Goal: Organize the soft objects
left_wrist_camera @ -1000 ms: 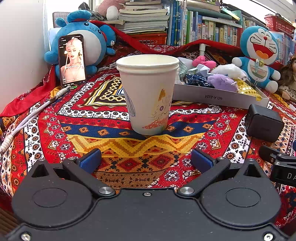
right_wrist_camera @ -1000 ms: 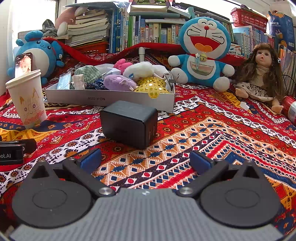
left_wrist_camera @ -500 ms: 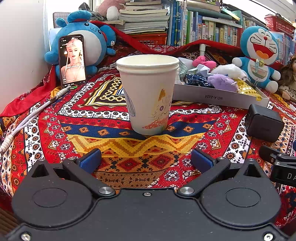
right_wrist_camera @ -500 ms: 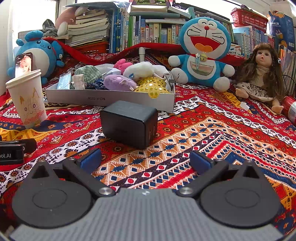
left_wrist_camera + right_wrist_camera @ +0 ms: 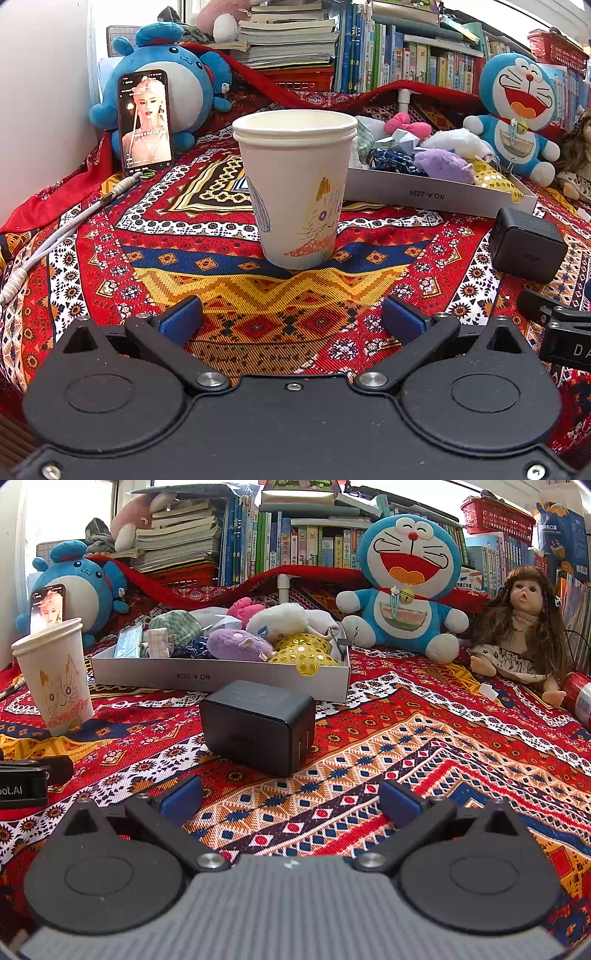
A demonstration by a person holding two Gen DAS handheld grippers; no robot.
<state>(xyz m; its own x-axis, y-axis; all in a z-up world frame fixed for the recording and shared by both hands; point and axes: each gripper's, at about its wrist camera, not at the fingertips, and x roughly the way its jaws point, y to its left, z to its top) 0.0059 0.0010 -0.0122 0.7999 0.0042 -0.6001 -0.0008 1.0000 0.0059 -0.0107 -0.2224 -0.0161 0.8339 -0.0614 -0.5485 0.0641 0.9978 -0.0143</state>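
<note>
Waiting low over the worktop, left tongs [image 5: 291, 314] and right tongs [image 5: 290, 795] both gape wide, empty; soft toys [image 5: 240, 644] sit piled in the far tray [image 5: 221, 675], cup [image 5: 295, 184] ahead, probably for sorting.

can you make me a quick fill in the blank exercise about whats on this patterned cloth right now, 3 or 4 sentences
1. The paper cup standing in front of the left gripper has a ____ drawn on its side.
2. The purple plush lies inside the white ____.
3. Both the left gripper and the right gripper have their jaws ____ and hold nothing.
4. The phone leans against a ____ plush toy.

Missing words: cat; box; open; blue
</note>
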